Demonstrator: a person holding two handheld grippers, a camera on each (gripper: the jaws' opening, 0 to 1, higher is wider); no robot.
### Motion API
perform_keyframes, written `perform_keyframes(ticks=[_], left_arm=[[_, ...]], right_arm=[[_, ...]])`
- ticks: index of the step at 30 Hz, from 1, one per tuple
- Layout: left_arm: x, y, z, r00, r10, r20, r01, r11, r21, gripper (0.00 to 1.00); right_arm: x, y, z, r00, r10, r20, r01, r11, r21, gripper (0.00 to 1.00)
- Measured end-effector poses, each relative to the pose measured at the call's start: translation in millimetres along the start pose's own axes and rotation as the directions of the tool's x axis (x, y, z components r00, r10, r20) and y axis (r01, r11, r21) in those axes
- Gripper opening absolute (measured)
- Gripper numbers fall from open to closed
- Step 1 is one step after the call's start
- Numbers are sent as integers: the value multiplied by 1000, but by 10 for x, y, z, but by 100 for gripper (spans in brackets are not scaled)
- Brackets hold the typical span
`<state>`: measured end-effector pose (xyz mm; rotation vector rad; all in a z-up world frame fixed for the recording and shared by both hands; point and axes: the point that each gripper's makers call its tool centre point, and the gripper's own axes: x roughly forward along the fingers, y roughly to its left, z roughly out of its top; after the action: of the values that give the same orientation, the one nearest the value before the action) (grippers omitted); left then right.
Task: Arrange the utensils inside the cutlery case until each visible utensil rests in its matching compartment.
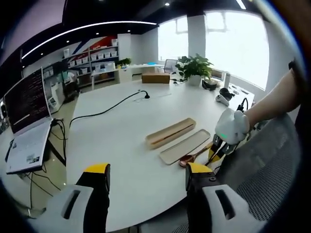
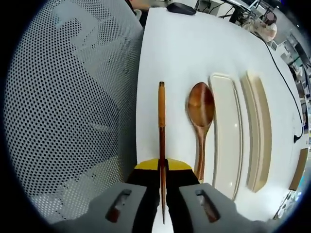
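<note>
The right gripper has its jaws pressed together on a pair of brown wooden chopsticks, which run straight out ahead of it as one thin stick with a lighter, orange-toned upper end. Just beside the chopsticks lies a wooden spoon, its glossy reddish bowl pointing away from the gripper and its handle running back toward it; spoon and chopsticks lie parallel and apart. On the spoon's other side, touching or nearly so, sits the flat pale lid of the cutlery case, and beyond it the deeper tan case tray, both long and lying parallel to the spoon. All rest on a white table whose near edge runs just beside the chopsticks, with a grey mesh chair back past it. The left gripper hangs over bare tabletop with its jaws wide apart, well short of the case, holding nothing.
</note>
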<state>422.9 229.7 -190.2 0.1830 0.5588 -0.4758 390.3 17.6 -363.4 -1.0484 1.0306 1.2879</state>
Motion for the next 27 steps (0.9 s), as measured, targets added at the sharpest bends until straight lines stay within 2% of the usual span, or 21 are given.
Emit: perform_keyframes(ticks=[4,8,18,27], left_arm=[[1,7,1,1000,3,1,-3,1000,-1,65],[2,7,2,1000,3,0,-3,1000,-1,65],[8,11,-1,1000,4,-4,-4,1000,0,65],[8,8,-8,1000,1,-8,-1,1000,2,65]], right_arm=[[-7,33,25,999,24,28,-26,999,39,0],[-7,50,8,999,32,23,-33,998,49,0],[-39,47,18,999,39,35,-40,999,9,0],[-137,-7,100,996,27,83,-30,999,25,0]])
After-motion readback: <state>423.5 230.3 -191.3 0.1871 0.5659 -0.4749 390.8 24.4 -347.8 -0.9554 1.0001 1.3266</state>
